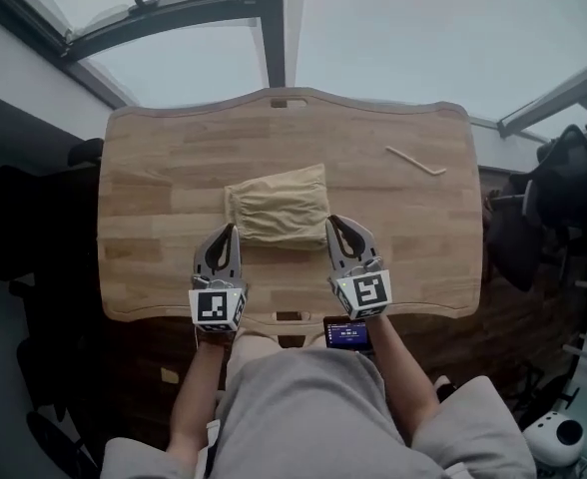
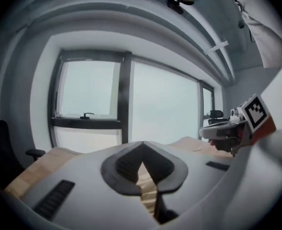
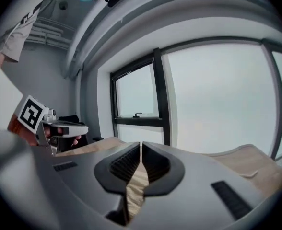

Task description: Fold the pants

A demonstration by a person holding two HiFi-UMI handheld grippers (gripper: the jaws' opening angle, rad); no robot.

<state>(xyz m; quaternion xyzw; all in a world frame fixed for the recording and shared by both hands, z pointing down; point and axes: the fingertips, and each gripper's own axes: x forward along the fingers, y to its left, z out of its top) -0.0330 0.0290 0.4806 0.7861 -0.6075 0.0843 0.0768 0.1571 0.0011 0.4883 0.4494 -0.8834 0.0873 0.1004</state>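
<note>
One folded pants, long axis apparently left-right

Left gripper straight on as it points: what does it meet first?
Likely the wooden table, just beside the folded pants' left edge; the shut left gripper's own view shows only wood ahead. Depth unclear.

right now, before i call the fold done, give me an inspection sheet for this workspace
surface: wooden table, bare apart from the items below
job's things: tan pants, folded into a compact bundle at mid-table
clutter: thin pale stick toward the far right; small device with a lit screen by the near edge
tools: left tool and right tool both shut, no cloth between the jaws, seen by the pants' near corners
cables: nothing seen
surroundings: large windows; dark chairs beside the table
</note>
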